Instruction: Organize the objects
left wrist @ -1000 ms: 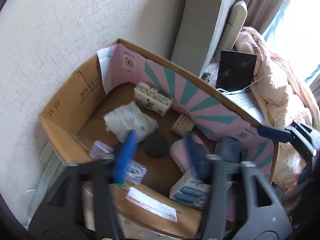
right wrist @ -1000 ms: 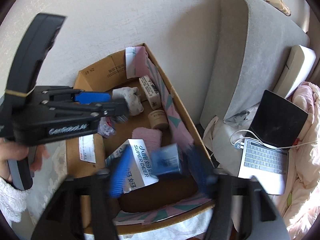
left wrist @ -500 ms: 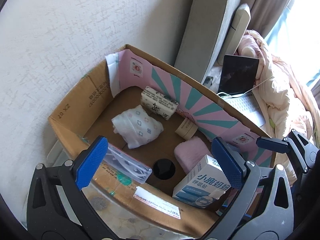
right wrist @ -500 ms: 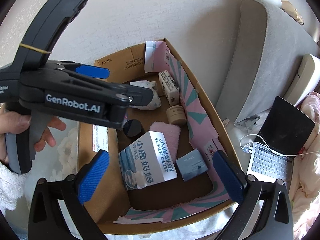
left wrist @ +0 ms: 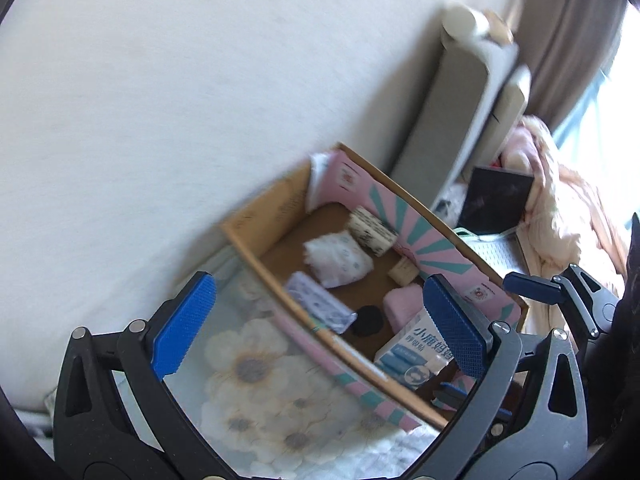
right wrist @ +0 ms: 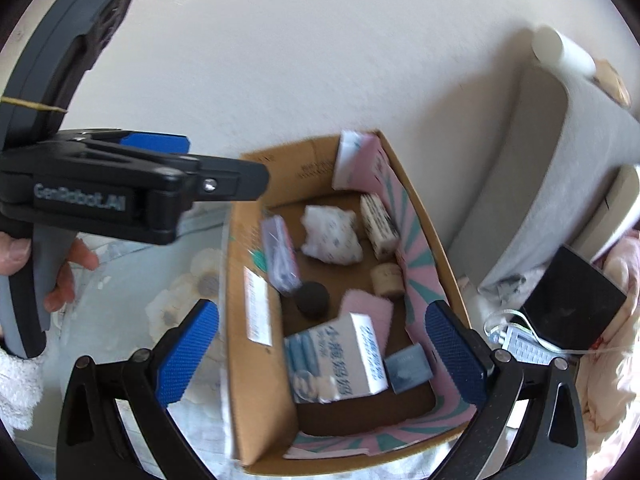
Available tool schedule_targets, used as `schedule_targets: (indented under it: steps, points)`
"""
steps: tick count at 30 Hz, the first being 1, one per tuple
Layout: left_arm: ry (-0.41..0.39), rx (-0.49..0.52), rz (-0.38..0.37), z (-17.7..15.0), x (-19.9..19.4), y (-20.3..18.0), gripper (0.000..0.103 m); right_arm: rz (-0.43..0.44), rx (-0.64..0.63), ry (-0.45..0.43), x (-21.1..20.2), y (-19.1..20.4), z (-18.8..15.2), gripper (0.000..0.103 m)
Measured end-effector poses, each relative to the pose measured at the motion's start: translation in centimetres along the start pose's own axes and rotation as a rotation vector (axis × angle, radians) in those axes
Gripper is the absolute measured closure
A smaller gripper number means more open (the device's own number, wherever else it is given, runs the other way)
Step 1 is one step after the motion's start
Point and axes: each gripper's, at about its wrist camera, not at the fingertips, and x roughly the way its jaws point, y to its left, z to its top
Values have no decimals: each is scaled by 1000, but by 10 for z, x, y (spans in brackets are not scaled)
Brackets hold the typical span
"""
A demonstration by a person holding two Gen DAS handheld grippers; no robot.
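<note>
Left wrist view: the left claw [left wrist: 320, 326] stands with its pads wide apart and nothing between them; its jaws have just been opening. Beyond and below it sits the cardboard box [left wrist: 256, 256], holding a crumpled white packet [left wrist: 338, 258], a patterned bar [left wrist: 372, 231], a black puck [left wrist: 369, 321], a clear sleeve [left wrist: 320, 307] leaning on the near wall, and a white-and-blue carton [left wrist: 416, 354] partly behind the claw's right pad. Under the claw lies a flowered cloth [left wrist: 256, 368].

Right wrist view: the right claw [right wrist: 322, 354] is likewise spread and empty, its jaws just opened, directly over the box's near end. The left claw appears here from the side, up and left, gripped by a hand [right wrist: 60, 276]. Only this view shows a small grey-blue box [right wrist: 409, 368] just beside the carton, and a paper roll [right wrist: 386, 278].

The risk, as I judge it: the two claws hang close together over a crowded box, so they could knock each other, or a descending pad could clip the upright carton and tip it onto the small box.
</note>
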Motion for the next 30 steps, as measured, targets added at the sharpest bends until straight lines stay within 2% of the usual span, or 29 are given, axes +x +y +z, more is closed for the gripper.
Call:
schedule_targets:
  steps: [9, 18, 23, 30]
  points:
    - [-120, -130, 71, -23, -93, 54, 0, 51, -82, -56, -28, 44, 36, 1]
    - [-242, -290, 217, -76, -183, 97, 0, 118, -127, -99, -56, 91, 56, 1]
    - [-280, -371, 323, -122, -215, 106, 0, 148, -134, -120, -73, 116, 54, 1]
    - [-304, -472, 388, -180, -225, 108, 0, 115, -193, -149, -81, 135, 40, 1]
